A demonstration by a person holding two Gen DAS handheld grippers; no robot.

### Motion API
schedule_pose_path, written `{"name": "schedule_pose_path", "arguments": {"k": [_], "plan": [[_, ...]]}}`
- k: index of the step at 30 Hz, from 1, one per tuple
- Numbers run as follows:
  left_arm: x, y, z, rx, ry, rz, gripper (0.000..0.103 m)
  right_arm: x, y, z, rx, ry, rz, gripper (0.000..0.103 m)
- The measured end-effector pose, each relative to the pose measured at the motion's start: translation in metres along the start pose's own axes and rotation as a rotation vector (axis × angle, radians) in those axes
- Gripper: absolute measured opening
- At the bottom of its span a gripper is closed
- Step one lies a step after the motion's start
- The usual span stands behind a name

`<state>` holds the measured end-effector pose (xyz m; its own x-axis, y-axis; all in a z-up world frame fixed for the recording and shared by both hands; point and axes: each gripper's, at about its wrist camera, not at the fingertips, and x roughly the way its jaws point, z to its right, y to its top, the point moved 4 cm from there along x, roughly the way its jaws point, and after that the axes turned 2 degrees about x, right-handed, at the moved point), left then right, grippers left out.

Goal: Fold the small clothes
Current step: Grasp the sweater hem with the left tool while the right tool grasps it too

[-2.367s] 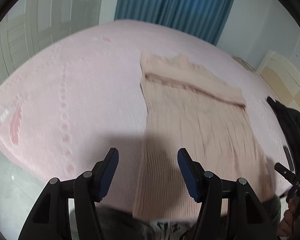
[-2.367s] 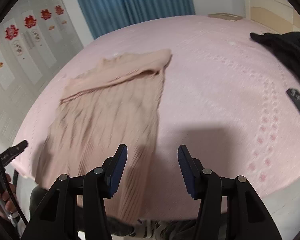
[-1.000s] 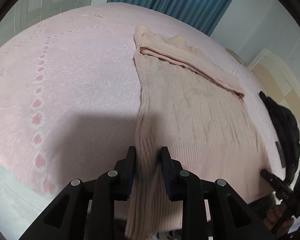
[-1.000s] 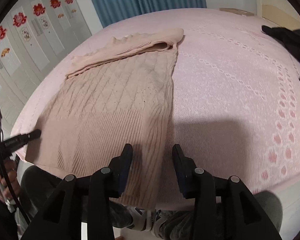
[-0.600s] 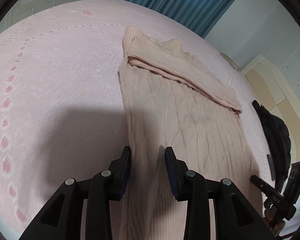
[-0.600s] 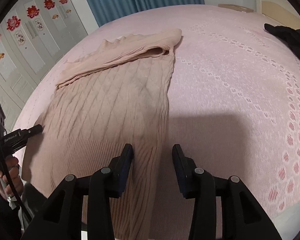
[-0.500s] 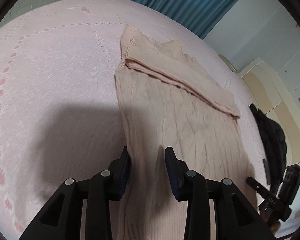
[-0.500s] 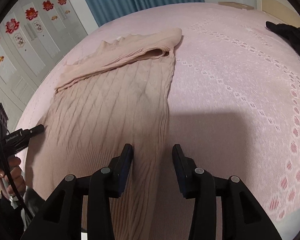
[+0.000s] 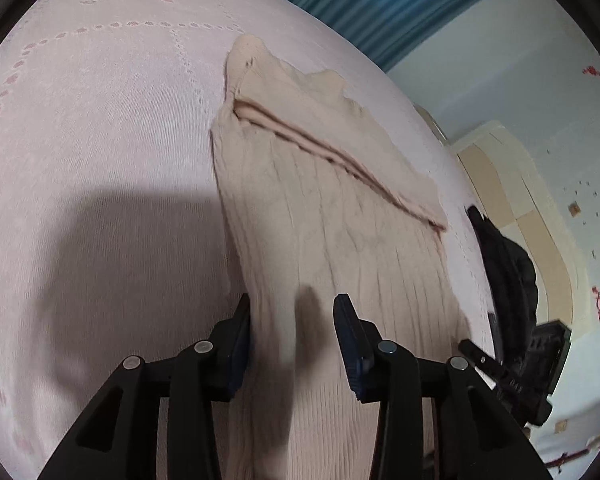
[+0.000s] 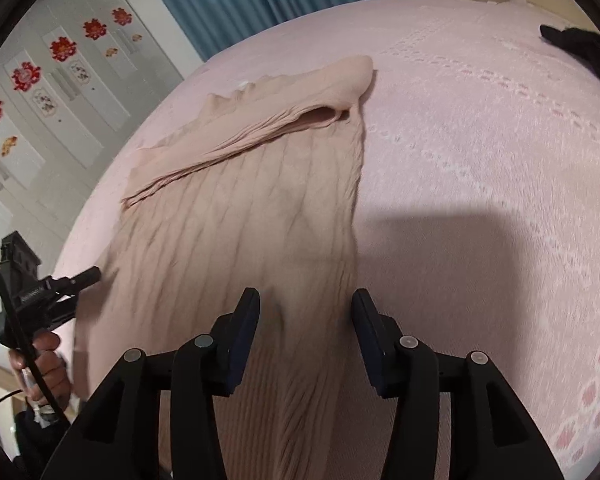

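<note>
Presently both the left hand-held gripper (image 9: pixel 292 322) and right hand-held gripper (image 10: pixel 305 318) stand released, jaws just widening astride the beige knit sweater's (image 9: pixel 332 216) hem corners on the bed (image 9: pixel 100 128); slack knit could slip, skewing the fold.

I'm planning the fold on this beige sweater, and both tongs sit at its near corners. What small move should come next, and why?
Probably close both tongs. The left tongs and right tongs have just been opening, each straddling a side edge of the sweater near its hem without pinching it. Gripping both corners would let the hem be carried up toward the folded sleeves.
</note>
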<state>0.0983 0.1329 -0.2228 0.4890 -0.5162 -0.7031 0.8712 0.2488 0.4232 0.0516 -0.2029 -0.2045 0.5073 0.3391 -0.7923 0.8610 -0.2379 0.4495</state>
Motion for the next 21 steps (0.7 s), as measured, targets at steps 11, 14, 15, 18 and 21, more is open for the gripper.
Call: {"name": "schedule_pose_path", "arguments": {"k": [11, 14, 15, 18, 21], "plan": [[-0.037, -0.079, 0.007, 0.004, -0.039, -0.022, 0.037, -0.035, -0.064, -0.007, -0.038, 0.042, -0.041, 0.048], [-0.041, -0.088, 0.008, -0.004, -0.021, -0.016, 0.034, -0.040, -0.071, -0.006, -0.030, 0.049, -0.042, 0.048], [-0.042, -0.089, 0.008, -0.007, -0.007, -0.012, 0.033, -0.042, -0.073, -0.005, -0.025, 0.052, -0.042, 0.048], [-0.045, -0.091, 0.004, -0.020, 0.010, -0.007, 0.023, -0.045, -0.075, -0.002, -0.004, 0.058, -0.041, 0.045], [-0.046, -0.090, 0.000, -0.034, 0.036, -0.002, 0.010, -0.044, -0.074, 0.003, 0.021, 0.054, -0.044, 0.029]]}}
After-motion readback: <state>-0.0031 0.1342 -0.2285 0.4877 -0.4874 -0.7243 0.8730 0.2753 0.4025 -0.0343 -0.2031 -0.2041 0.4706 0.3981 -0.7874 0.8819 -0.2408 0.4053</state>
